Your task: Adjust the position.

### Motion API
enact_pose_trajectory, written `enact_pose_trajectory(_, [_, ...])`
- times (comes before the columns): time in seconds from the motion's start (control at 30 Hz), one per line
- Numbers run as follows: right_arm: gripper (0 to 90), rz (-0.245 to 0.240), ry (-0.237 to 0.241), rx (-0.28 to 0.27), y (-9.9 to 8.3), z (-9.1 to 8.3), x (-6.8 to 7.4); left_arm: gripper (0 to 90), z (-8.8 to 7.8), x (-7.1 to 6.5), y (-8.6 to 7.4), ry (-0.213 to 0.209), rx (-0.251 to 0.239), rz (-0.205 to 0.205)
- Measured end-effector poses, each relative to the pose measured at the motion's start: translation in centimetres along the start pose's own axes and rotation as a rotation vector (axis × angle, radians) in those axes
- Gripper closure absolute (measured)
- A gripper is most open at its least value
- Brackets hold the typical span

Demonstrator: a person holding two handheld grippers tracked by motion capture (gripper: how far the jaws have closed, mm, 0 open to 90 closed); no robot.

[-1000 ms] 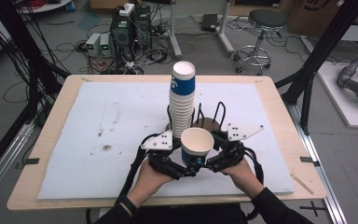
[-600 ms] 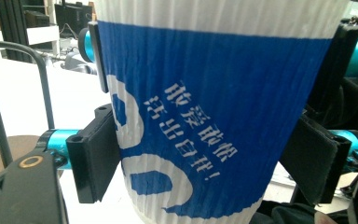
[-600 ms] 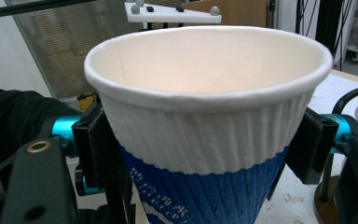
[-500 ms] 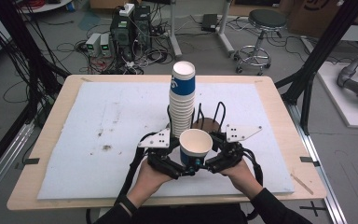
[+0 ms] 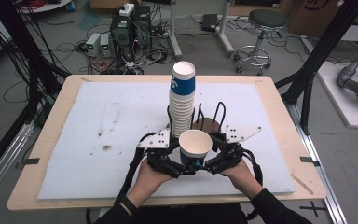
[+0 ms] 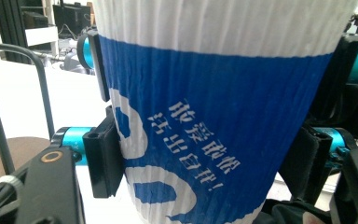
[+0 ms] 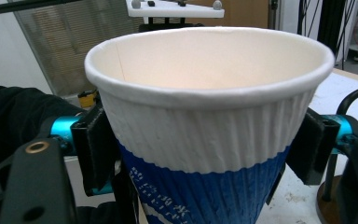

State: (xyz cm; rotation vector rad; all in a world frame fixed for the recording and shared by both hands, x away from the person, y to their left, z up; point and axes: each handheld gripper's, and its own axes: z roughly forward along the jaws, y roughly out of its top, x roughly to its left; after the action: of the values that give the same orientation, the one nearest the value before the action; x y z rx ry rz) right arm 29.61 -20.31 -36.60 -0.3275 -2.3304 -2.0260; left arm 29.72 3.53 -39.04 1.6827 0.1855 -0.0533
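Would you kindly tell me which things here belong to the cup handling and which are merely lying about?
In the job:
- single paper cup, between both grippers
- left hand-held gripper
- right hand-held gripper
- stack of paper cups
- wire cup holder

Lying about:
- stool
- electronics boxes on the floor

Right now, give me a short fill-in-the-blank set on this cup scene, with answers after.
1. The paper cup held between the two grippers is white at its rim and ____ lower down.
2. Behind it on the table, a tall stack of cups stands in a black wire ____.
3. In the left gripper view, the left gripper has its pads pressed on the cup's ____ band.
4. The held cup's mouth faces ____.

Missing words: blue; holder; blue; up
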Motion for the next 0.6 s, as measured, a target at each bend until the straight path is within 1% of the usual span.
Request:
enact_pose_trajectory(0.1, [19.4,0.012,-0.002,-0.013,0.13,-0.10,0.04,27.6,0.09,0.02,-0.09,0.003,0.013,0.001])
enact_pose_trajectory(0.17, [19.3,0.012,0.001,-0.026,0.32,-0.24,-0.04,27.6,0.15,0.06,-0.13,0.001,0.018,0.006])
enact_pose_trajectory(0.23, [19.4,0.019,0.001,-0.027,0.42,-0.43,0.01,27.7,0.16,0.04,-0.13,0.005,0.020,0.012])
enact_pose_trajectory(0.27, [19.3,0.014,0.000,-0.031,0.45,-0.47,-0.02,27.7,0.17,0.03,-0.13,0.005,0.020,0.013])
enact_pose_trajectory(0.4, [19.4,0.020,0.000,-0.031,0.47,-0.47,0.00,27.7,0.17,0.06,-0.17,0.011,0.018,0.021])
enact_pose_trajectory(0.6, [20.6,0.007,-0.006,-0.032,0.51,-0.53,0.06,27.6,0.14,0.03,-0.15,0.016,0.013,0.033])
